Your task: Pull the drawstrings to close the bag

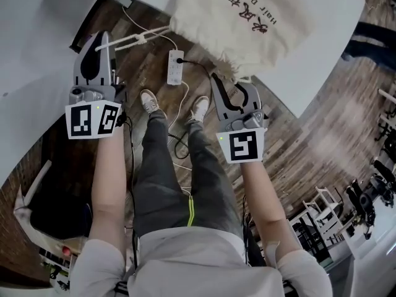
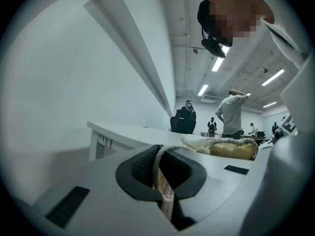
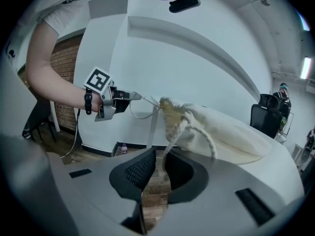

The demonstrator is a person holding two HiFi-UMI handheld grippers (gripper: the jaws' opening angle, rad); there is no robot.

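Note:
A cream drawstring bag (image 1: 247,17) printed "Hair Dryer" lies on the white table (image 1: 322,48), its gathered mouth (image 3: 170,113) at the table's near edge. My left gripper (image 1: 102,37) is out to the left of the bag, level, shut on a white drawstring (image 1: 143,36) that runs taut back to the mouth. In the left gripper view that cord (image 2: 158,163) sits pinched between the pads. My right gripper (image 1: 232,86) is just below the mouth, shut on the other drawstring (image 3: 173,132), which drops from the bag into its jaws.
Below are wood flooring, a white power strip (image 1: 176,67) with cables, and the person's legs and shoes (image 1: 148,101). Another white table surface (image 1: 31,73) lies at the left. A black chair (image 3: 268,118) and several people (image 2: 231,114) are behind.

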